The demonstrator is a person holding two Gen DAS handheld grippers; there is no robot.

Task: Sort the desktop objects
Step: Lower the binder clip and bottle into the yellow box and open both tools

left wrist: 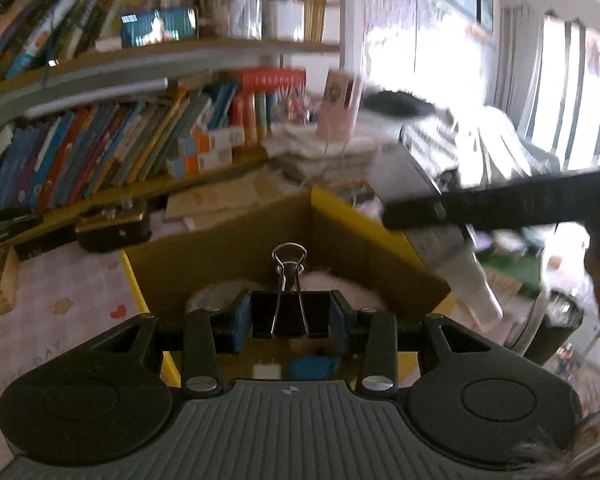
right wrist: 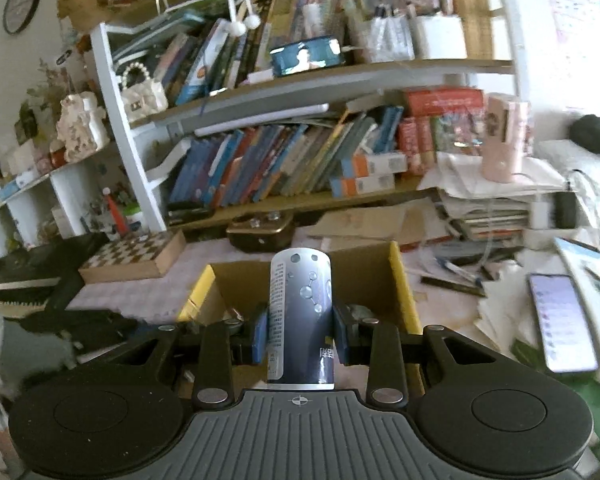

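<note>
My left gripper (left wrist: pixel 288 316) is shut on a black binder clip (left wrist: pixel 286 312), whose wire handles point away from me. It hangs over an open cardboard box (left wrist: pixel 228 256) with a yellow rim that holds a few small items. My right gripper (right wrist: pixel 300 334) is shut on a dark blue cylindrical bottle (right wrist: pixel 300 312) with a white label, held upright. That bottle sits in front of the same cardboard box (right wrist: pixel 364 272), near its front edge. A black bar of the other gripper (left wrist: pixel 500 202) crosses the right side of the left wrist view.
Bookshelves (right wrist: pixel 284 160) packed with books rise behind the desk. A chessboard box (right wrist: pixel 132 256) lies left of the cardboard box, a dark case (right wrist: pixel 260 232) behind it. A stack of papers with a pink cup (right wrist: pixel 504 144) and a phone (right wrist: pixel 560 320) lie to the right.
</note>
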